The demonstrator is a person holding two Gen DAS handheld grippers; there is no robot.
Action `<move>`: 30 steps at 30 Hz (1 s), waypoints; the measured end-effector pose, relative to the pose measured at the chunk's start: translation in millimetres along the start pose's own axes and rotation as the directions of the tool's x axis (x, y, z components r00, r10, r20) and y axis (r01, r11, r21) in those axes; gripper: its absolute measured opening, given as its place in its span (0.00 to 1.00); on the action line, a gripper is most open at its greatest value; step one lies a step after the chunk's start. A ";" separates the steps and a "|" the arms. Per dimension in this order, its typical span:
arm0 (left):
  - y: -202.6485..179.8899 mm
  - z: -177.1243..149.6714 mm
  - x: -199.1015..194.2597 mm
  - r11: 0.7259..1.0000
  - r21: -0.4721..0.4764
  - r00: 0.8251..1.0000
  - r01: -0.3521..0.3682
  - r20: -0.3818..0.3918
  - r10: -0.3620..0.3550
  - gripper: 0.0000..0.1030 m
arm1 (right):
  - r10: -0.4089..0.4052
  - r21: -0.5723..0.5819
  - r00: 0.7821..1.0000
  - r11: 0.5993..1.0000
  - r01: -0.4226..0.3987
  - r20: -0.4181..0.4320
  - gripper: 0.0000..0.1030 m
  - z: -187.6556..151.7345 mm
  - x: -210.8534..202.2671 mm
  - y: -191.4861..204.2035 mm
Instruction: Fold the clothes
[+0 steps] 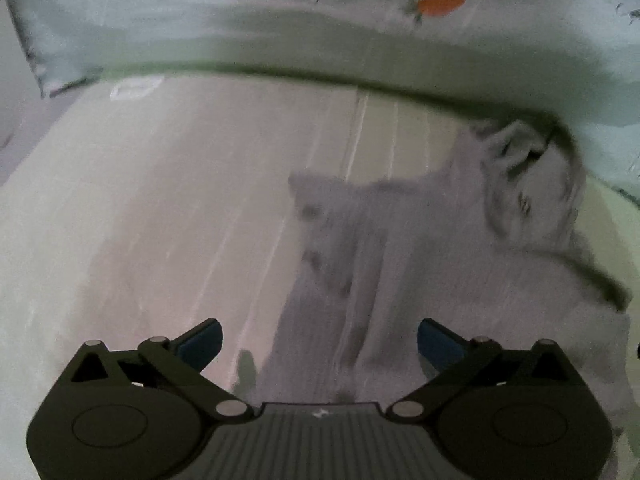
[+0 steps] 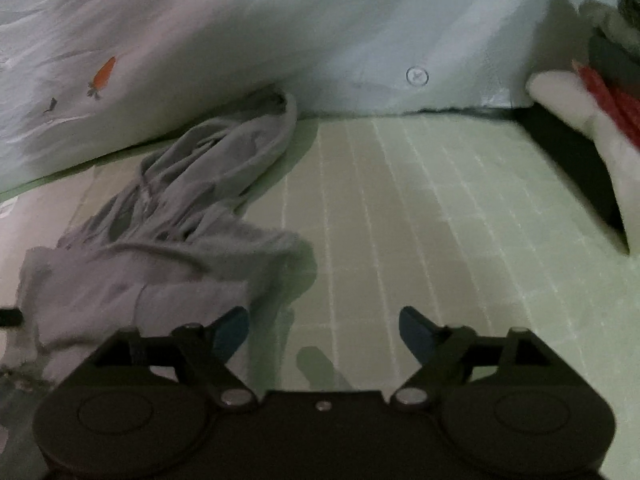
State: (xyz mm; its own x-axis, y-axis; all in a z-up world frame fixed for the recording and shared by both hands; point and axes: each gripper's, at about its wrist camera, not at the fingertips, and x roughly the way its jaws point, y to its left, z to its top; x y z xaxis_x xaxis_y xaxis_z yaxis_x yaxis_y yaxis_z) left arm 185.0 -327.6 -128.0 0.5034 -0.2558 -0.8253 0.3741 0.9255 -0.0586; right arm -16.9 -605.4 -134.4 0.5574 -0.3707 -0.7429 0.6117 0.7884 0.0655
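Crumpled grey cloth garment (image 2: pixel 168 216) lies in a heap on the pale green checked bed sheet (image 2: pixel 420 208), close to a white pillow with a small orange carrot print (image 2: pixel 120 52). Left tongs (image 1: pixel 319 342) are wide open, holding nothing, just above the grey cloth. Right tongs (image 2: pixel 324 330) are wide open too, over bare sheet beside the heap.
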 end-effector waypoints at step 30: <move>-138.4 147.1 162.4 0.916 0.345 0.976 -0.204 0.148 0.162 1.00 | -0.250 -0.063 0.964 0.965 0.256 0.086 0.96 124.7 156.6 20.9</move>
State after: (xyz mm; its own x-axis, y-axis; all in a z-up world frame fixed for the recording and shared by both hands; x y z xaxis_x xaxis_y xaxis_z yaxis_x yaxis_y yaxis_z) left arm 329.6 -538.4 -171.3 0.6668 -0.1408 -0.7319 0.5087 0.8036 0.3089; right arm 153.2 -708.2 -166.3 0.4330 -0.5969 -0.6755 0.6974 0.6966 -0.1685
